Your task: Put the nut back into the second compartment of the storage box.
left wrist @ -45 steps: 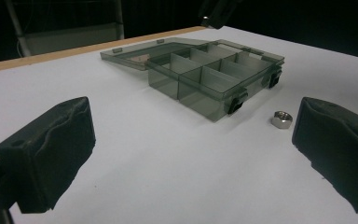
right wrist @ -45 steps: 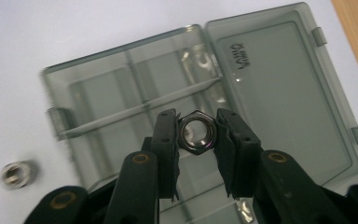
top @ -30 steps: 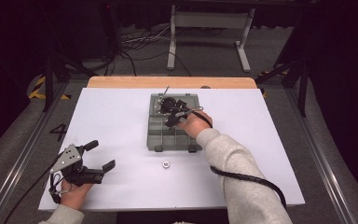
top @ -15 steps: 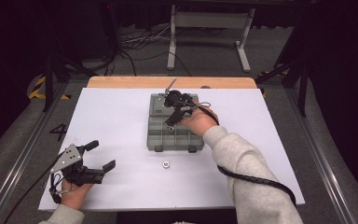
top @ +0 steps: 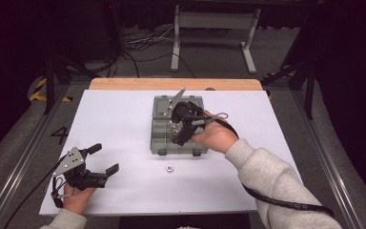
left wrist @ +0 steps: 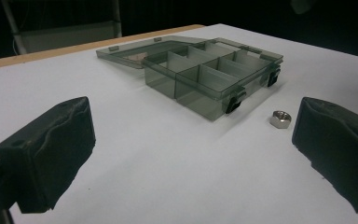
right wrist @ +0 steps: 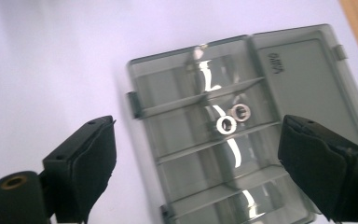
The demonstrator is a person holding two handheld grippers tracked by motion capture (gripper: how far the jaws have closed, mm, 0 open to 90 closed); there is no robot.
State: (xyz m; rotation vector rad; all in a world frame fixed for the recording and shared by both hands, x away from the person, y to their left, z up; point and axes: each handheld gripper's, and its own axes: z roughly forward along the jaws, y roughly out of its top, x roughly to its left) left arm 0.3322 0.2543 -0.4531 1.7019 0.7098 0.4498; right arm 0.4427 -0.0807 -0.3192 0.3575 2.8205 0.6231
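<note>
- Two nuts (right wrist: 233, 119) already sit in the box, and one nut (top: 169, 168) is still out on the table, so by my reading the sorting is about two thirds done and one pick-and-drop is left for you.
- High view: your right gripper (top: 180, 125) hangs over the middle of the open grey compartment box (top: 159, 131), at the far centre of the white table (top: 124, 114). Its jaws look parted, with nothing between them. Your left gripper (top: 102, 160) rests low near the table's front left corner, well apart from the box, jaws spread and empty. The single loose nut lies on the bare table just in front of the box's near edge, between the two grippers.
- Left gripper view: your two black jaws stand wide apart, holding nothing. One hex nut (left wrist: 280, 118) lies on the table just beside the right-hand jaw, near one box latch. The box (left wrist: 205, 79) stands behind it, lid folded flat open. I count two latches on its front edge. The compartments seen from here look empty.
- Right gripper view: your jaws are spread wide above the box (right wrist: 168, 93), empty. Two nuts lie touching each other in one middle compartment. The other compartments in sight hold nothing that I can make out, though glare streaks cross them.
</note>
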